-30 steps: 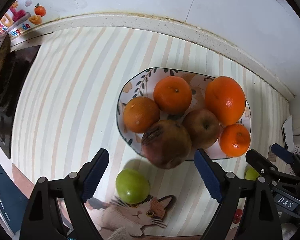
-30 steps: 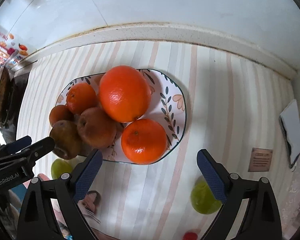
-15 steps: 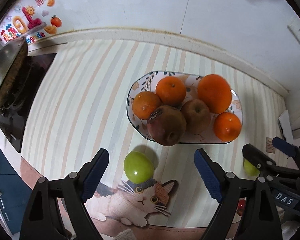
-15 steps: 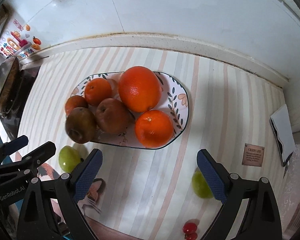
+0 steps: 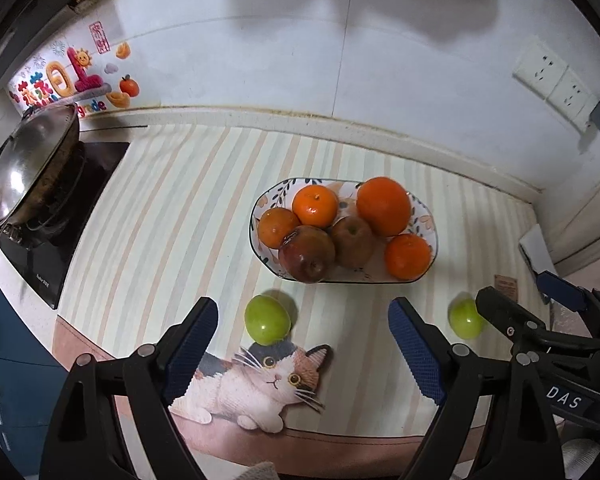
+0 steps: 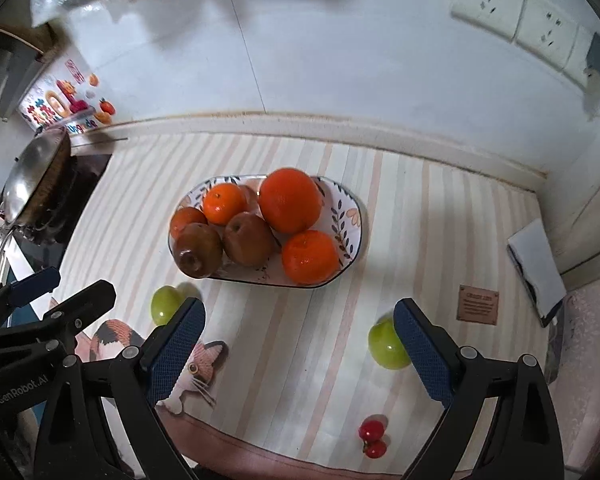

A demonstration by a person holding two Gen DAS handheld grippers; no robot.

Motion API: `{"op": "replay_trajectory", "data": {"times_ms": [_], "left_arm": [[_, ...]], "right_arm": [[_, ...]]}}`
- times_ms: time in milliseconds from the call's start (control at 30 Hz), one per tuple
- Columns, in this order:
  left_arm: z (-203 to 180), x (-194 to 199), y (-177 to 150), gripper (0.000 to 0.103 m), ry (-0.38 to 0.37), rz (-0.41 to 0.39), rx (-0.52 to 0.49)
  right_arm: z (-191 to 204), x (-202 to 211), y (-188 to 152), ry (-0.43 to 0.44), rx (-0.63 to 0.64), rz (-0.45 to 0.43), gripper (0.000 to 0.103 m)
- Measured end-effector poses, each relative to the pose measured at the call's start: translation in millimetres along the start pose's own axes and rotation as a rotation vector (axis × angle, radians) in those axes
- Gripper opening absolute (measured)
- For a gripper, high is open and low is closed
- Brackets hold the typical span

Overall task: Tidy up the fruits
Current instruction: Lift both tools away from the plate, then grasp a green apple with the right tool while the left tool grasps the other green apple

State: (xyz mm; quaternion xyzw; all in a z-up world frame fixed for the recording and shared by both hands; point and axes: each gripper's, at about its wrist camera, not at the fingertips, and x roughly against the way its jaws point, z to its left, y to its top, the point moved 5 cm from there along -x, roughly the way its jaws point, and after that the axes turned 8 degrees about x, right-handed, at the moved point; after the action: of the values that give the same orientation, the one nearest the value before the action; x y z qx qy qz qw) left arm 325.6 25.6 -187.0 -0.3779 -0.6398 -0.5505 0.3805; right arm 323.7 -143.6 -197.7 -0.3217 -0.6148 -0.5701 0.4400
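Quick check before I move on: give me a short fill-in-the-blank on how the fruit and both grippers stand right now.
1. The plate holds ____ orange-coloured fruits beside two brown apples.
2. The number of green apples lying on the mat outside the plate is ____.
3. The left gripper and the right gripper both have their jaws ____.
4. The small red fruits lie ____ the plate.

Missing words: four; two; open; outside
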Motion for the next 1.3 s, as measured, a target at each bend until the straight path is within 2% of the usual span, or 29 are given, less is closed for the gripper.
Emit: {"op": "replay_trajectory", "data": {"times_ms": [367,533,700,867,1167,1300], "left_arm": [[0.6,51.8,-6.7,0.087,-0.006,-0.109,0.0],[-2.2,61.9,-11.8,0.087,-0.013,-0.127,-0.006],[-2.4,61.1,-13.5,0.087,-0.02,-0.12,0.003],[2.7,42.9,-15.7,0.087,0.007,-0.084,0.019],[33.9,-33.8,-37.8,0.087,0.085,0.09,0.069],[50.2,-65.1,-48.5,0.087,0.115,0.168,0.105]], "right_arm": [[3.2,56.5,-3.6,-0.004,0.01,-0.1,0.097],[5.4,74.3,-3.7,-0.004,0.017,-0.132,0.097],[1.3,72.5,-7.4,0.017,-0.002,-0.121,0.097],[-21.2,51.1,-15.1,0.046,-0.069,-0.086,0.097],[-97.4,-44.6,-62.9,0.028,-0.257,0.118,0.097],[-117.7,-94.0,-76.0,0.043,-0.315,0.2,0.087]]}}
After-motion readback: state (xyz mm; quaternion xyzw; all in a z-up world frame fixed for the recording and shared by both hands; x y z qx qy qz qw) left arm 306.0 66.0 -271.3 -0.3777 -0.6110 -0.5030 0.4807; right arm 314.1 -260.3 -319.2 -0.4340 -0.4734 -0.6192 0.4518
